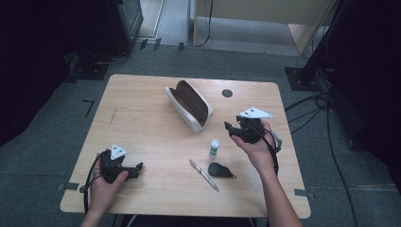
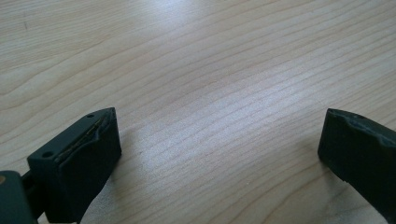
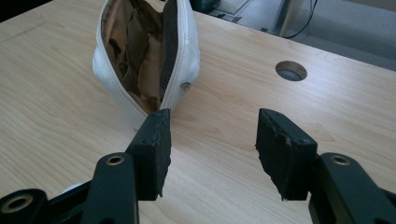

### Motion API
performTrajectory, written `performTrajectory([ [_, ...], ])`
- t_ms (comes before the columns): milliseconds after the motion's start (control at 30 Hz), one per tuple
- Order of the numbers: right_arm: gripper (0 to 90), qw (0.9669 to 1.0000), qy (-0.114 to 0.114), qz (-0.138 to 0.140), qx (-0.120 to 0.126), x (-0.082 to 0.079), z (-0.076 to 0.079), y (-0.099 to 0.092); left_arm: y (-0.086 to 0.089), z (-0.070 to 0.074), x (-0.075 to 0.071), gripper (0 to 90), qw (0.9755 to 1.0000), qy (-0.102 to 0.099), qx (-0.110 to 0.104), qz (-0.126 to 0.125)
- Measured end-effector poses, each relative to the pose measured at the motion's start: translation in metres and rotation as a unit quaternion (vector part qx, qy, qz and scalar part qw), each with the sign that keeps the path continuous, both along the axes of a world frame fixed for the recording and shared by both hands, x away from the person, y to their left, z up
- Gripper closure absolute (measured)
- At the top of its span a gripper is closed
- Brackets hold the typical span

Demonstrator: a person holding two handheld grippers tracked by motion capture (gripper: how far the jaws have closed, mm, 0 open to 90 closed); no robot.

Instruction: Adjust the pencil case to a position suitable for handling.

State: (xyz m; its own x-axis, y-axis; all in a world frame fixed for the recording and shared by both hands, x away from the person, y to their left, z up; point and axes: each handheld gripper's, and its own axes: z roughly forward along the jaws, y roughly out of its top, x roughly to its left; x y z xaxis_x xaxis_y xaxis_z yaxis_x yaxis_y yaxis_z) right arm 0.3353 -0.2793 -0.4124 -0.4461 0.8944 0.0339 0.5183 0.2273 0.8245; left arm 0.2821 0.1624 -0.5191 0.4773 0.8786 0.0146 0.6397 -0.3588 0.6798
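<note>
Near front-left corner of tabletop (image 1: 142,118): left gripper (image 1: 137,169) low over bare wood, jaws spread wide, nothing between. Toward right edge: right gripper (image 1: 229,128) raised, jaws half spread, empty. Beyond, nearer far edge: white pouch (image 1: 189,105), unzipped, mouth open.

My left black plastic gripper (image 1: 137,168) has a pale grey three-cornered plate on top, and so does my right black plastic gripper (image 1: 230,128). Its dark jaws have small brass-coloured rings near their base. The light wooden table (image 1: 142,123) is pale tan with thin wavy brown grain lines, and it has one dark round hole (image 1: 227,93). The soft white pouch (image 3: 140,51) is brown inside, with a dark mesh strip along one edge. The little bottle (image 1: 214,148) is white with a green band. The thin pen (image 1: 204,175) looks silver and pinkish. The small oval thing (image 1: 220,170) is black. The carpet floor (image 1: 42,142) is grey.
</note>
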Motion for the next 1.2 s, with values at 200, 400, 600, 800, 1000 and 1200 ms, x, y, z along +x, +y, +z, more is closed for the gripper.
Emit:
performTrajectory([
  [200, 44.4, 1.0000, -0.001, 0.006, 0.002, 0.013, -0.001, 0.007, 0.000, 0.000, 0.000, 0.0, 1.0000, 0.000, -0.001, 0.000],
  [400, 43.0, 0.9999, 0.007, 0.014, 0.000, 0.025, -0.003, 0.014, 0.000, 0.000, 0.000, 0.0, 1.0000, 0.000, -0.001, 0.000],
  [600, 41.0, 0.9995, 0.018, 0.025, 0.008, 0.041, -0.005, 0.022, 0.000, 0.000, 0.000, 0.0, 1.0000, 0.000, -0.001, 0.000],
  [800, 38.6, 0.9986, 0.035, 0.039, 0.007, 0.056, -0.009, 0.032, 0.000, 0.000, 0.000, 0.0, 1.0000, 0.000, -0.001, 0.001],
  [1000, 38.6, 0.9976, 0.050, 0.048, -0.004, 0.070, -0.017, 0.040, 0.000, 0.000, 0.000, 0.0, 1.0000, 0.000, -0.001, 0.001],
  [1200, 37.5, 0.9966, 0.066, 0.049, 0.000, 0.086, -0.029, 0.046, 0.000, 0.000, 0.000, 0.0, 1.0000, 0.000, -0.001, 0.000],
])
